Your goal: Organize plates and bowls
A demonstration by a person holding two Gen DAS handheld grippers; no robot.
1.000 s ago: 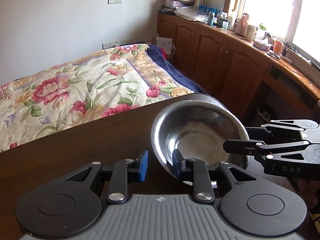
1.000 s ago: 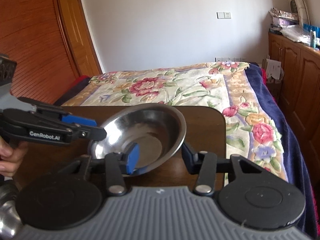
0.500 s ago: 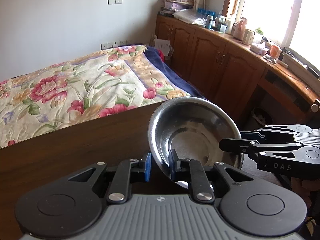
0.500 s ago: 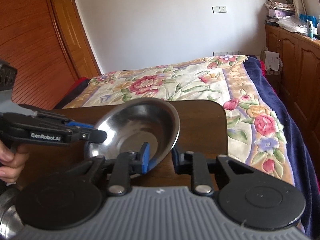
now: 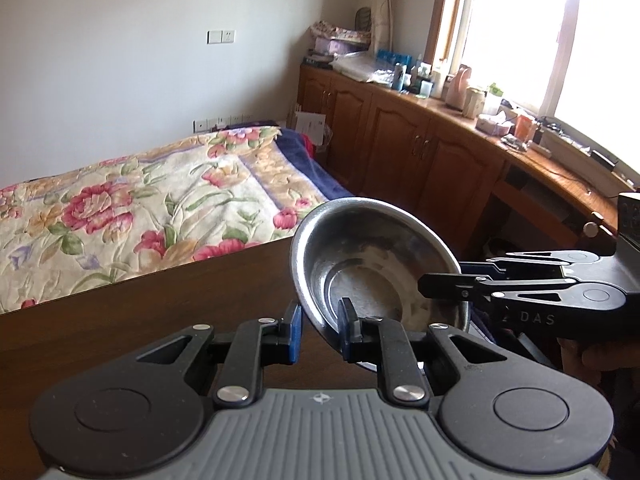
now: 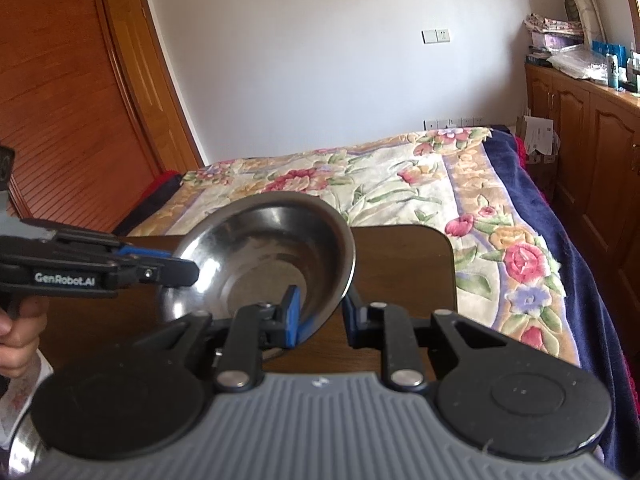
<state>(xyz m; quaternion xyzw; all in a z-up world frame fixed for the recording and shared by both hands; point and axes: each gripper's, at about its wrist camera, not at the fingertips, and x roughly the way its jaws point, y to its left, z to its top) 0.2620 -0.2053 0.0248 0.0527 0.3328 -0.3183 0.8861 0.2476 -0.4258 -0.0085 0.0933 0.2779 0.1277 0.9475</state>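
**Steel bowl pinched between both my tongs**

Steel, and only one of it fully in sight: a single bowl [image 5: 380, 264] sits centre frame in both views, tilted, above the dark wooden table [image 5: 140, 312]. A sliver of second shiny metal shows at the lower left corner of the right view; I cannot tell what it is.

I count two tongs. My left gripper [image 5: 319, 326] is clenched on the bowl's near rim, one blue pad outside, one inside. My right gripper [image 6: 319, 314] grips the opposite rim the same way, its left pad inside the bowl. Both have just been closing, with the rim between the pads.

Readable writing: "GenRobot.AI" on the left gripper at the left edge of the right view, and "DAS" on the right gripper at the right edge of the left view.

Around: one bed with a floral cover [image 6: 380, 184] beyond the table, wooden cabinets [image 5: 420, 152] under the window, cluttered on top, a wooden door [image 6: 60, 100] upper left.
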